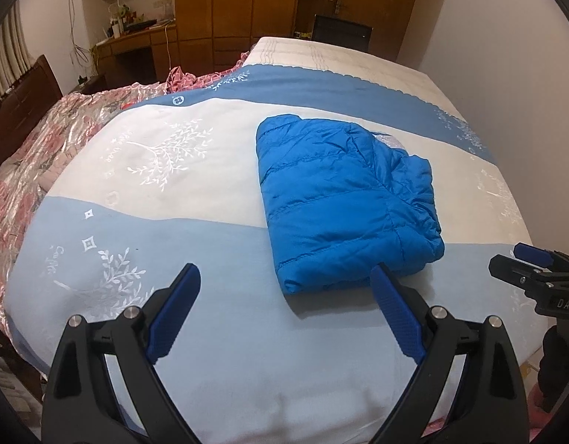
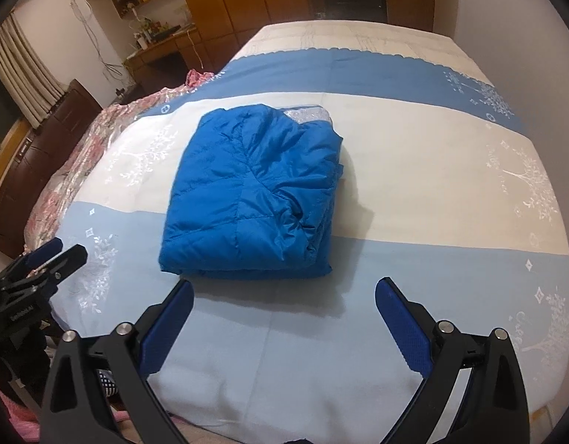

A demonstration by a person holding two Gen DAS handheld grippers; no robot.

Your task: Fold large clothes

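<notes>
A blue puffer jacket (image 1: 343,203) lies folded into a compact rectangle on the bed; it also shows in the right wrist view (image 2: 251,192). My left gripper (image 1: 284,277) is open and empty, held above the bed just in front of the jacket's near edge. My right gripper (image 2: 284,292) is open and empty, also just short of the jacket's near edge. The right gripper shows at the right edge of the left wrist view (image 1: 524,262), and the left gripper shows at the left edge of the right wrist view (image 2: 58,255).
The bed has a blue-and-white cover (image 1: 173,185) with white tree prints. A pink floral quilt (image 1: 44,148) is bunched along the bed's left side. A wooden wardrobe (image 1: 240,0) and desk (image 1: 136,40) stand beyond the bed. A white wall (image 1: 506,37) runs on the right.
</notes>
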